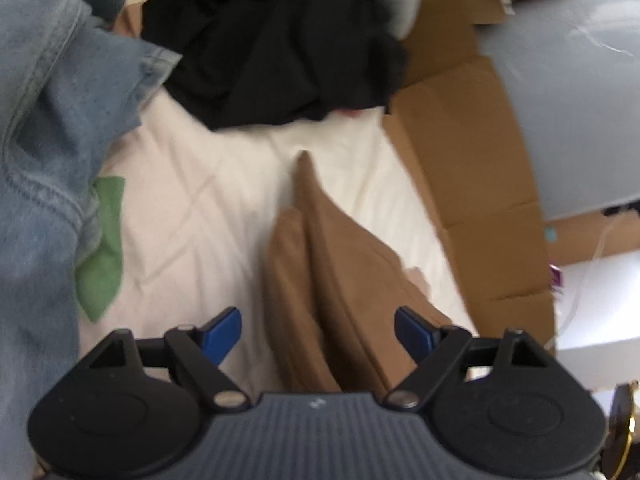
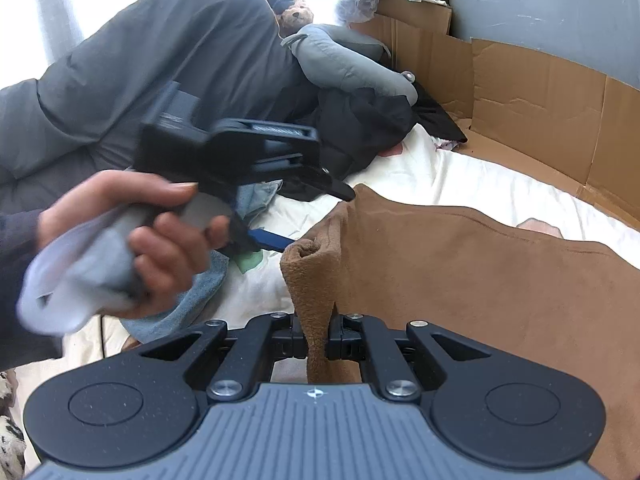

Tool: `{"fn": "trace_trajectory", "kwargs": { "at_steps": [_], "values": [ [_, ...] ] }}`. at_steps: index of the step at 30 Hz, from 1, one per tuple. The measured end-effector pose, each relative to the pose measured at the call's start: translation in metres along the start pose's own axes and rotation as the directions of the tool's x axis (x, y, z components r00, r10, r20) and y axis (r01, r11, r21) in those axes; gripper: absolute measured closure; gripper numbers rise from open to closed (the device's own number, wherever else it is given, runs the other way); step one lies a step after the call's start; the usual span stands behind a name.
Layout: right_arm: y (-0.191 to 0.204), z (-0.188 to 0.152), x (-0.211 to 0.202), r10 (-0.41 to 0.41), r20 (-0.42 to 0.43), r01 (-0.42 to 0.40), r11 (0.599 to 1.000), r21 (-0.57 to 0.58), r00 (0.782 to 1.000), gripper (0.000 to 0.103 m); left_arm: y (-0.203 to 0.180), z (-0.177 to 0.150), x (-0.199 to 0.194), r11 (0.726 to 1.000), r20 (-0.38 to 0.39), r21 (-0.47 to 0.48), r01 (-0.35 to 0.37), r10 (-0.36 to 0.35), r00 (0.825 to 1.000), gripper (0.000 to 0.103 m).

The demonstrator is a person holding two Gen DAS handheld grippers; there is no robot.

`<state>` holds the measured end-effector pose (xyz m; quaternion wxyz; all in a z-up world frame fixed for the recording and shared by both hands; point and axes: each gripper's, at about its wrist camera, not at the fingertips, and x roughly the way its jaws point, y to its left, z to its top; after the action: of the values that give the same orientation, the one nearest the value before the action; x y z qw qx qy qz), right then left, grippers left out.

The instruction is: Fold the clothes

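Observation:
A brown fleece garment [image 2: 460,280] lies raised over the white bed sheet [image 2: 460,176]. My right gripper [image 2: 318,340] is shut on a bunched edge of it, and the cloth hangs between the jaws. In the left wrist view the same brown garment [image 1: 340,264] runs in folds under my left gripper [image 1: 318,332], which is open with blue fingers [image 1: 222,332] spread on either side of the cloth. From the right wrist view, a hand [image 2: 160,236] holds the left gripper [image 2: 316,218] just left of the garment's raised corner.
A black garment [image 1: 280,48] is piled at the far side of the sheet. Blue denim [image 1: 44,152] and a green cloth [image 1: 102,248] lie on the left. Cardboard panels [image 2: 540,96] line the right edge. Grey bedding [image 2: 160,52] and a teddy bear [image 2: 294,12] sit behind.

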<state>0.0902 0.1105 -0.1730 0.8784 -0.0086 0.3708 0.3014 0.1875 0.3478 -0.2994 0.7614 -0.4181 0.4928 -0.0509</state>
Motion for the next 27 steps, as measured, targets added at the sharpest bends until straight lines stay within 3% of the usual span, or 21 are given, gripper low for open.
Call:
{"fn": "trace_trajectory", "kwargs": {
  "at_steps": [3,5,6,7,9,10,13,18,27],
  "values": [
    [0.0,-0.001,0.0,0.003,-0.001,-0.003,1.0,0.001,1.0,0.098,0.002,0.01,0.017,1.0,-0.032,0.014,-0.014,0.014,0.999,0.019],
    [0.0,0.0,-0.001,0.006,-0.002,-0.006,1.0,0.006,1.0,0.098,0.003,0.014,0.028,0.999,-0.054,0.019,-0.034,0.035,0.998,0.031],
    [0.0,0.0,-0.001,0.008,-0.001,-0.008,1.0,0.009,1.0,0.098,0.003,0.017,0.033,0.999,-0.067,0.027,-0.036,0.037,0.997,0.032],
    [0.0,0.0,-0.002,0.009,0.001,-0.009,1.0,0.013,1.0,0.098,0.002,0.019,0.037,0.999,-0.081,0.036,-0.032,0.034,0.996,0.038],
    [-0.001,0.0,-0.003,0.012,0.006,-0.012,1.0,0.02,1.0,0.098,0.003,0.022,0.042,0.999,-0.1,0.039,-0.032,0.036,0.994,0.061],
    [-0.002,0.0,-0.004,0.014,0.008,-0.014,1.0,0.028,1.0,0.098,0.003,0.023,0.043,0.999,-0.11,0.042,-0.029,0.034,0.993,0.079],
    [-0.005,-0.001,-0.007,0.021,0.015,-0.022,0.998,0.064,1.0,0.098,-0.005,0.023,0.038,0.997,-0.091,0.069,-0.036,0.042,0.995,0.092],
    [-0.016,-0.001,-0.025,0.038,0.036,-0.044,0.984,0.171,0.999,0.098,-0.037,0.016,0.021,0.987,-0.046,0.15,0.05,-0.044,0.998,0.094],
    [-0.044,-0.003,-0.065,0.025,0.096,-0.053,0.951,0.304,0.995,0.099,-0.092,-0.009,0.0,0.957,-0.005,0.244,0.157,-0.161,0.987,0.094]
  ]
}}
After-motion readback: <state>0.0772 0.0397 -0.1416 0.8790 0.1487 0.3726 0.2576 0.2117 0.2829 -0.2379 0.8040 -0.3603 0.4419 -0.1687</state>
